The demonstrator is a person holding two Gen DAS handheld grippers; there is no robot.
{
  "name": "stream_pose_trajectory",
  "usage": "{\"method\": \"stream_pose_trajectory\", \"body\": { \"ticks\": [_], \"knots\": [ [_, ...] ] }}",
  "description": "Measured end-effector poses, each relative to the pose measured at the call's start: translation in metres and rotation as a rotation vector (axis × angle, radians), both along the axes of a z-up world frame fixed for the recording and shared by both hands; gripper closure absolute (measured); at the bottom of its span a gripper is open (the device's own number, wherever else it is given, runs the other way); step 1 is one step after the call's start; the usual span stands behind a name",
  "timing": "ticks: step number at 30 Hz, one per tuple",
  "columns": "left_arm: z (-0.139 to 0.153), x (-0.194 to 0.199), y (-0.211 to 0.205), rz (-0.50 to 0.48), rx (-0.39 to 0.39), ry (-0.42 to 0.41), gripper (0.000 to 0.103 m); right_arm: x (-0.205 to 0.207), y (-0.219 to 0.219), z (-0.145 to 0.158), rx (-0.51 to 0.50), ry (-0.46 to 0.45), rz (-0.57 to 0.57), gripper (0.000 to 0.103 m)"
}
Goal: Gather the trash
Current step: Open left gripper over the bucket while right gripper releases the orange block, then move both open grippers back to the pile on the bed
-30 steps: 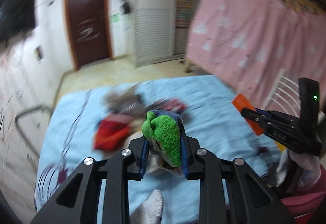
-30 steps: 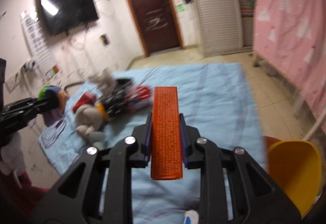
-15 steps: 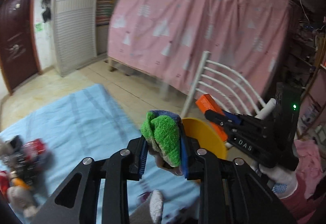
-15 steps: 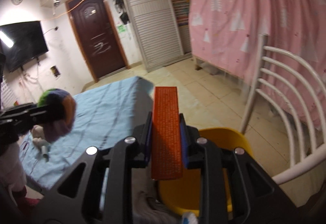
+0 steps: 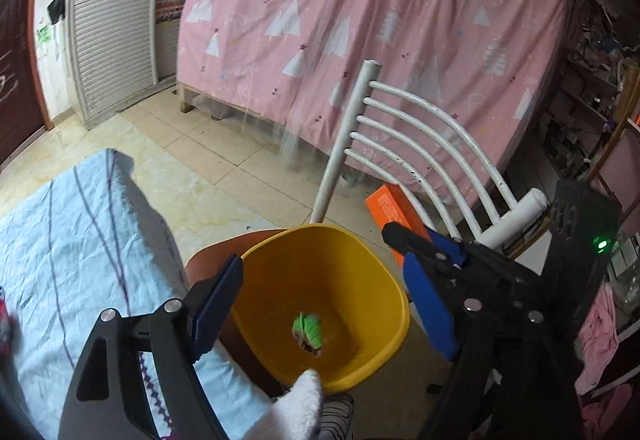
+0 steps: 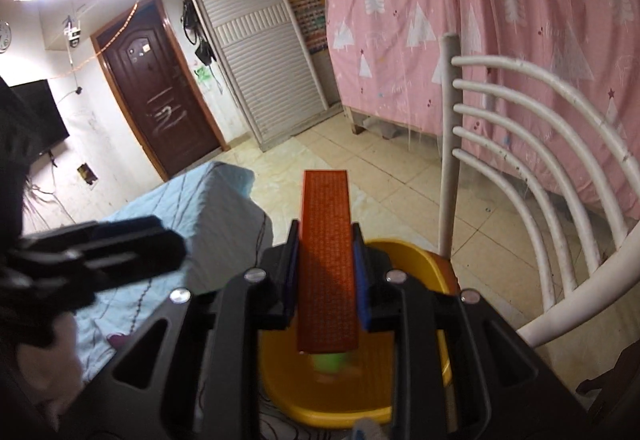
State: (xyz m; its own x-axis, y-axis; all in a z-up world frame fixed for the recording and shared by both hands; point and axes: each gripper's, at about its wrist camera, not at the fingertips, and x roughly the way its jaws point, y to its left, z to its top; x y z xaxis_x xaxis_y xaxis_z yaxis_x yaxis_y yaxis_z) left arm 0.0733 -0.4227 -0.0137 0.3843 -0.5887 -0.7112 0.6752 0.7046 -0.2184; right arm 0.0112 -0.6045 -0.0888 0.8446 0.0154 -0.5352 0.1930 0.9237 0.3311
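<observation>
Deposit step in progress. The left tool has just opened wide and is empty; the green wad lies inside the yellow bin. The right tool clamps the orange box above the bin; releasing it should follow.

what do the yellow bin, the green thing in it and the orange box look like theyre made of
Yellow bin: likely moulded plastic, with smooth, evenly coloured walls and a soft sheen.
Green thing: probably fuzzy fabric or terry cloth, though it is small and blurred here.
Orange box, clamped in the right claw: probably printed cardboard, matte, with flat faces, straight edges and fine print.
</observation>
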Motion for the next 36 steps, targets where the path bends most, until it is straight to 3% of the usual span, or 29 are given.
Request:
{"method": "stream_pose_trajectory", "body": {
  "ticks": [3,5,6,15,24,28,36],
  "knots": [
    [0.008,0.001,0.013,0.029,-0.013,0.001,0.029,0.007,0.006,-0.011,-0.003,0.035,0.014,0.077],
    [0.014,0.001,0.026,0.052,-0.023,-0.006,0.028,0.009,0.014,-0.011,-0.018,0.048,0.021,0.035],
    [0.016,0.001,0.031,0.060,-0.031,-0.006,0.028,0.011,0.016,-0.012,-0.024,0.050,0.020,0.030],
    [0.042,0.001,0.101,0.195,-0.056,-0.050,0.027,0.025,0.047,-0.003,-0.044,0.047,0.046,0.029],
    [0.058,0.002,0.187,0.357,-0.063,-0.093,0.027,0.056,0.127,0.024,-0.080,0.013,0.202,0.029],
    [0.060,-0.001,0.230,0.450,-0.012,-0.168,0.027,0.067,0.168,0.031,-0.078,0.009,0.292,0.029],
    [0.058,0.014,0.318,0.609,0.008,-0.163,0.025,0.079,0.242,0.035,-0.090,0.028,0.465,0.027]
  ]
}}
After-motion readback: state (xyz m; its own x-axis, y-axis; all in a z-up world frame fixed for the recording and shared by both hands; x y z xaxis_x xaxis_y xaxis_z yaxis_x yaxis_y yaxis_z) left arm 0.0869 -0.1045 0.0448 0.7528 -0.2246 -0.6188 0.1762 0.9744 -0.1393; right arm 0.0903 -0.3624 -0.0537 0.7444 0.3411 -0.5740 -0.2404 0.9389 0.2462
